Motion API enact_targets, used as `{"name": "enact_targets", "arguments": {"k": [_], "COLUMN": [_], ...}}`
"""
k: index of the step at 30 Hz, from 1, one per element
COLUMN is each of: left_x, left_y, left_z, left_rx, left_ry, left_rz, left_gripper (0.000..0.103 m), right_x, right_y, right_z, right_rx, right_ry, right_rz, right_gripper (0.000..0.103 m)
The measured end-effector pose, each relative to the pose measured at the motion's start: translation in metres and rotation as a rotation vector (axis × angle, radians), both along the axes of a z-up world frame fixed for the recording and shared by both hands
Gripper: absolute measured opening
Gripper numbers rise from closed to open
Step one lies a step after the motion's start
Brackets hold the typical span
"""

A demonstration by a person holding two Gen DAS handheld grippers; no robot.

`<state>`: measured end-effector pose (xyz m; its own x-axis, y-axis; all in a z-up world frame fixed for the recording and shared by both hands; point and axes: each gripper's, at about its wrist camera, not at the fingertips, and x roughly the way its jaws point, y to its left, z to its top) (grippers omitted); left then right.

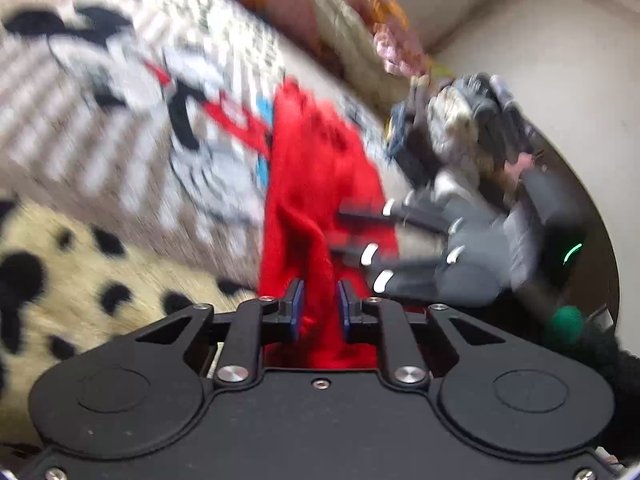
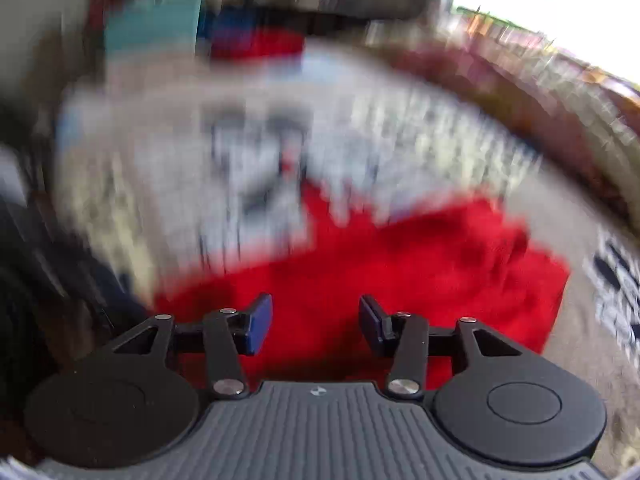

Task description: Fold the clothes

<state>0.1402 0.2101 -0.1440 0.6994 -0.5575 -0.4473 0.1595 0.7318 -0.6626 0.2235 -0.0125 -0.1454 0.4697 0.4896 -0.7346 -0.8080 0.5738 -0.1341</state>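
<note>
A: Left side, quick?

B: My left gripper is pinched narrow on the red garment. Fabric bunches between the blue pads and runs straight ahead of me in a rumpled strip, over the printed blanket.

A: And what's around it?

B: A cream spotted fleece sits to the left of that gripper. To the right, my right gripper shows in the left wrist view, its fingers lying over the red cloth's edge. Further right is a heap of mixed clothes.

A: Right gripper state?

B: My right gripper is spread wide, nothing between its pads. The red garment lies just under and ahead of it, spreading off to the right, on the same printed blanket.

A: Contact there?

B: Can't tell, the right wrist view is heavily blurred.
</note>
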Motion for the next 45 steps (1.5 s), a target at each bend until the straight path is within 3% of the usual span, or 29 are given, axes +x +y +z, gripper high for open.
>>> {"name": "enact_targets", "arguments": {"k": [2, 4, 6, 8, 10, 13, 16, 18, 22, 25, 27, 30, 32, 36, 41, 45], "left_x": [-0.009, -0.010, -0.008, -0.004, 0.002, 0.014, 0.021, 0.018, 0.005, 0.007, 0.009, 0.009, 0.008, 0.006, 0.001, -0.013], "left_y": [0.010, 0.011, 0.003, -0.012, -0.021, -0.030, -0.036, -0.034, -0.012, -0.010, -0.020, -0.050, -0.052, -0.048, -0.044, -0.023], "left_z": [0.010, 0.015, 0.020, 0.022, 0.020, 0.009, -0.003, -0.006, 0.005, 0.002, 0.002, -0.005, -0.001, -0.002, -0.004, 0.012], "left_rx": [0.000, -0.023, -0.001, 0.057, 0.089, 0.159, 0.241, 0.271, 0.119, 0.057, 0.090, 0.328, 0.324, 0.308, 0.305, 0.266], "left_ry": [-0.087, -0.160, -0.216, -0.233, -0.224, -0.155, -0.050, -0.012, -0.064, -0.059, -0.037, 0.020, 0.010, 0.018, 0.016, -0.072], "left_rz": [0.082, 0.098, 0.073, 0.040, 0.025, 0.024, 0.022, 0.023, 0.064, 0.064, 0.021, -0.076, -0.087, -0.095, -0.141, -0.073], "left_gripper": [0.016, 0.016, 0.016, 0.016, 0.016, 0.016, 0.016, 0.016, 0.016, 0.016, 0.016, 0.016, 0.016, 0.016, 0.016, 0.016], "right_x": [-0.004, -0.013, -0.022, -0.028, -0.034, -0.044, -0.050, -0.055, -0.059, -0.051, -0.041, -0.024, -0.014, 0.010, 0.023, 0.032], "right_y": [-0.008, -0.009, -0.010, -0.016, -0.018, -0.009, 0.003, -0.002, -0.020, -0.032, -0.035, -0.035, -0.028, -0.002, 0.004, 0.009], "right_z": [0.002, 0.007, 0.012, 0.022, 0.027, 0.023, 0.002, 0.002, 0.017, 0.028, 0.034, 0.036, 0.034, 0.020, 0.020, 0.020], "right_rx": [0.021, -0.016, -0.020, 0.066, 0.138, 0.152, 0.044, 0.028, 0.028, 0.112, 0.201, 0.307, 0.323, 0.228, 0.181, 0.144], "right_ry": [-0.002, -0.050, -0.089, -0.097, -0.113, -0.121, -0.089, -0.080, -0.109, -0.105, -0.077, -0.027, -0.018, 0.018, 0.020, 0.021], "right_rz": [0.000, 0.017, 0.034, 0.030, 0.027, 0.070, 0.100, 0.106, 0.102, 0.042, -0.030, -0.101, -0.121, -0.128, -0.120, -0.114], "right_gripper": [0.048, 0.048, 0.048, 0.048, 0.048, 0.048, 0.048, 0.048, 0.048, 0.048, 0.048, 0.048, 0.048, 0.048, 0.046, 0.046]}}
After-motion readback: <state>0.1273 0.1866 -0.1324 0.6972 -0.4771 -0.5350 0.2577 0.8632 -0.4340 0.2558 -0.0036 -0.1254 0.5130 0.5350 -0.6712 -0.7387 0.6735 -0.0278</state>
